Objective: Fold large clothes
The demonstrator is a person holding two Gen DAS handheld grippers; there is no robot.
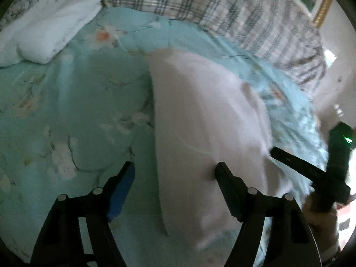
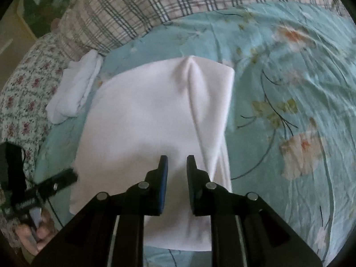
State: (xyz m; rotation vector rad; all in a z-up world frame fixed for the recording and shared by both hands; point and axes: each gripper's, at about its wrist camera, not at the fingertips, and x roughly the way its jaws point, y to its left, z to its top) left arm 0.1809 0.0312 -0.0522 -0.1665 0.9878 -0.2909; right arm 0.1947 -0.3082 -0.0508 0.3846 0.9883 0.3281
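While a folded white bundle (image 2: 73, 91) lies at the far left by the plaid pillow (image 2: 133, 11), the left gripper (image 1: 174, 171) hangs spread wide over the teal floral bedspread (image 1: 77, 102), nothing between its fingers, its right finger over the garment's edge. At the middle, the white garment (image 2: 151, 115) lies folded flat on the bed, one ridge running down its right side. Over its near part the right gripper (image 2: 176, 162) hovers with jaws narrowly apart; no cloth shows in the gap.
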